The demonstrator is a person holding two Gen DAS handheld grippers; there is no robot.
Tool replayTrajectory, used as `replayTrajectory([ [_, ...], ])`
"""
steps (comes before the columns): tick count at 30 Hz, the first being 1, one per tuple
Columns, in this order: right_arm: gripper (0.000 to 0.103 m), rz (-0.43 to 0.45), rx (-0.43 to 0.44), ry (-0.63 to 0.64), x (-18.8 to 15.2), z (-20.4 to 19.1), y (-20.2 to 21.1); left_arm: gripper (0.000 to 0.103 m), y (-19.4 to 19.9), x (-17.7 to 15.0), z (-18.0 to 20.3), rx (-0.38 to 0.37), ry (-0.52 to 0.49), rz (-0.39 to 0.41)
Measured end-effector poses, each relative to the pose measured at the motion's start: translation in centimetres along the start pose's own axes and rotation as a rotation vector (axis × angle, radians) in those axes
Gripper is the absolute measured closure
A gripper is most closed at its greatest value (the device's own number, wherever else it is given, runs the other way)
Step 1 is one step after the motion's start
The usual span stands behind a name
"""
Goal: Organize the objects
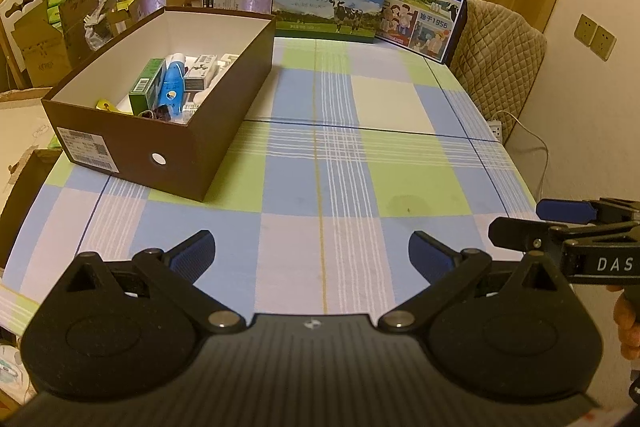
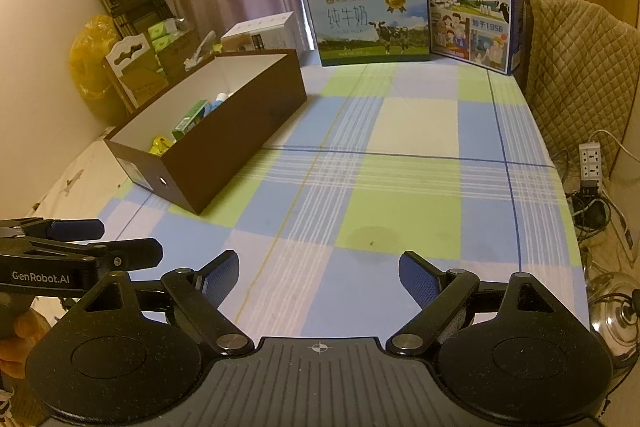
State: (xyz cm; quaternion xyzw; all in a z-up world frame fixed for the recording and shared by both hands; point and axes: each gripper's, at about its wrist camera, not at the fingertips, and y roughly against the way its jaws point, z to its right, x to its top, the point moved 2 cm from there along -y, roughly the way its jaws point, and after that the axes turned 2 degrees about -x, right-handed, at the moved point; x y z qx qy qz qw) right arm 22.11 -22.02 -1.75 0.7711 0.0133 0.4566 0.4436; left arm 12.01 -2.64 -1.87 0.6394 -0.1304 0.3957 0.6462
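A brown open box [image 1: 218,131] [image 2: 240,143] stands on the left of the checked tablecloth [image 1: 360,163] [image 2: 400,179]. Inside it lie a green carton [image 1: 147,87] [image 2: 190,121], a blue tube [image 1: 173,83], a white packet [image 1: 202,67] and a small yellow item [image 1: 105,105] [image 2: 160,143]. My left gripper [image 1: 312,253] is open over the near cloth, nothing between its blue pads. My right gripper [image 2: 319,273] is open too, empty, beside it on the right. Each gripper shows in the other's view, the right gripper [image 1: 520,223] at the edge and the left gripper [image 2: 128,239] likewise.
Two milk cartons stand at the table's far edge, a pale blue one [image 1: 330,3] [image 2: 370,23] and a dark blue one [image 1: 428,3] [image 2: 472,11]. A quilted chair back [image 1: 500,59] [image 2: 576,75] is on the right, a power strip [image 2: 591,161] and cables below. Cardboard boxes [image 1: 52,27] crowd the left.
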Motion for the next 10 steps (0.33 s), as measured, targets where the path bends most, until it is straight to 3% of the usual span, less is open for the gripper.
replayTrajectory([
  [10, 0.019, -0.001, 0.007, -0.003, 0.05, 0.80, 0.03, 0.001, -0.44, 0.06, 0.64, 0.002, 0.001, 0.000],
])
